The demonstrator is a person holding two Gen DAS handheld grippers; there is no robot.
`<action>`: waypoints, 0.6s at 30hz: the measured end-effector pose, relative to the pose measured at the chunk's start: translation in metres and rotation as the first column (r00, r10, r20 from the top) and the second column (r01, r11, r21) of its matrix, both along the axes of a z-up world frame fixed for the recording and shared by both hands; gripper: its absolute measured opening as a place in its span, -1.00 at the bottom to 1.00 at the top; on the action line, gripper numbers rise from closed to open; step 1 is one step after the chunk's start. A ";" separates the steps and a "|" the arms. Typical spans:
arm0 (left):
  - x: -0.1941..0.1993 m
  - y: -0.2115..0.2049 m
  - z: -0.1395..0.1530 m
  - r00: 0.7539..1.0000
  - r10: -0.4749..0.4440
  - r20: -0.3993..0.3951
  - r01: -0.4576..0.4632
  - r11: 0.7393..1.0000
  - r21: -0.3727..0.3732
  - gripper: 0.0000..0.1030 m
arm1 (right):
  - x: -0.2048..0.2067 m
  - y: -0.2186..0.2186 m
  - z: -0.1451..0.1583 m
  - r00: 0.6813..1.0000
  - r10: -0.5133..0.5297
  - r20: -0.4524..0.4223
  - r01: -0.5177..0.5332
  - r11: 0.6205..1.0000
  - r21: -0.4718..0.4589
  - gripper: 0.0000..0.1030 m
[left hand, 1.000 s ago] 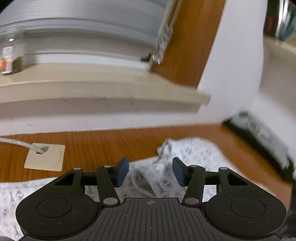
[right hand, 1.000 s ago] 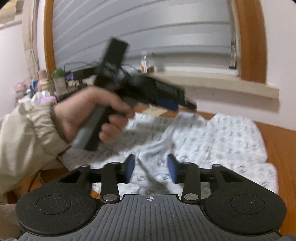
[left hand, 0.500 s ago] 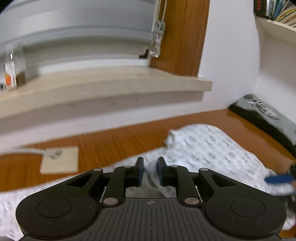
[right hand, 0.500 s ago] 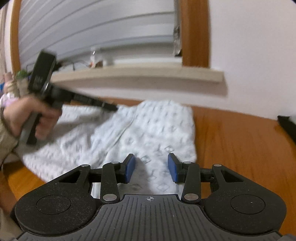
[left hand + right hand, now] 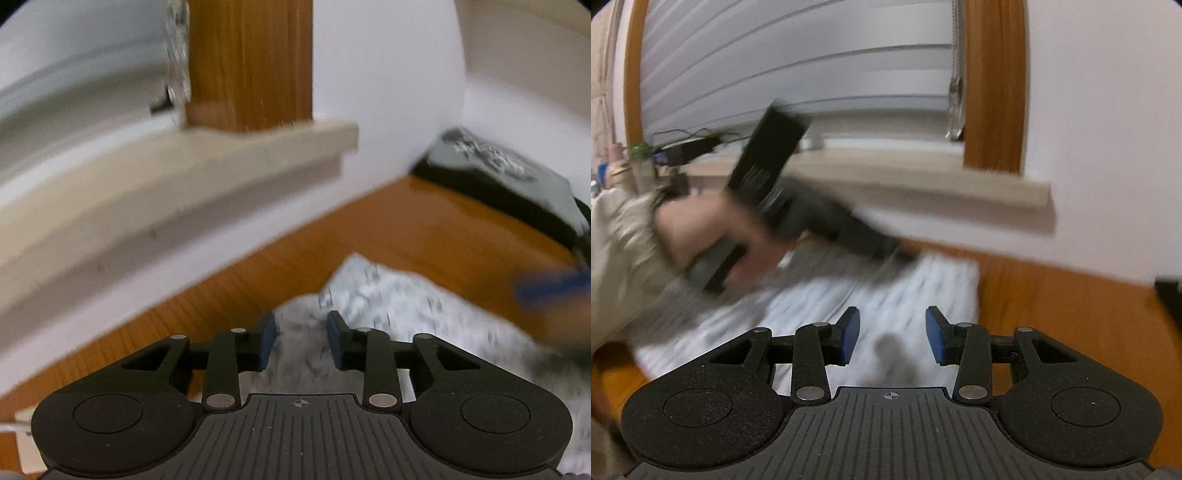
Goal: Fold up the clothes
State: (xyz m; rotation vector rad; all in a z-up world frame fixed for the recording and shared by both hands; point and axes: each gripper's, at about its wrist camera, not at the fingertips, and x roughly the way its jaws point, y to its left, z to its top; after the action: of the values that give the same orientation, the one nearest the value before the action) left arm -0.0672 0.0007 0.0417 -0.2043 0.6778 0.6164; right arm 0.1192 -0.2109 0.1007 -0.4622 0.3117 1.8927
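A white garment with a small dark print (image 5: 406, 306) lies on the wooden table (image 5: 424, 236); it also shows in the right wrist view (image 5: 923, 291). My left gripper (image 5: 301, 339) is open just above the cloth near its far corner, nothing between the blue pads. In the right wrist view the left gripper's body, held by a hand, shows blurred over the garment's left part. My right gripper (image 5: 892, 338) is open and empty above the cloth's near edge. Its blue finger shows blurred in the left wrist view (image 5: 550, 286).
A beige window sill (image 5: 184, 184) and white wall run behind the table. A wooden window frame (image 5: 993, 85) and grey shutter stand above. A dark grey folded item (image 5: 509, 177) lies at the table's far right. Clutter sits on the sill at left (image 5: 679, 147).
My left gripper was nearly shut on the cloth half a second ago and has opened, letting it go, and swung right. The right gripper stays open and has shifted over the garment.
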 end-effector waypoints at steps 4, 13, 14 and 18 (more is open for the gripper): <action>-0.014 0.001 -0.011 1.000 -0.019 0.016 0.019 1.000 -0.023 -0.37 | 0.000 0.063 -0.002 0.999 -0.037 -0.008 0.037 0.997 -0.061 -0.60; -0.026 0.015 -0.018 0.991 0.011 0.135 0.005 0.993 -0.119 -0.31 | -0.013 0.091 -0.033 0.999 0.023 0.046 -0.016 0.986 -0.164 -0.56; -0.027 0.015 -0.018 0.990 0.011 0.138 0.005 0.993 -0.119 -0.31 | -0.012 0.093 -0.031 0.999 0.027 0.045 -0.019 0.986 -0.163 -0.56; -0.034 0.012 -0.017 0.987 0.003 0.158 0.015 0.993 -0.113 -0.51 | -0.013 0.108 -0.019 1.000 0.007 0.018 -0.005 0.992 -0.124 -0.57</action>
State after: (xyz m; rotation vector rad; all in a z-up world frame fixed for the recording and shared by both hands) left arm -0.1011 0.0125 0.0252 -0.3535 0.5605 0.5499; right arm 0.1064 -0.1029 0.0817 -0.5640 0.4171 1.8811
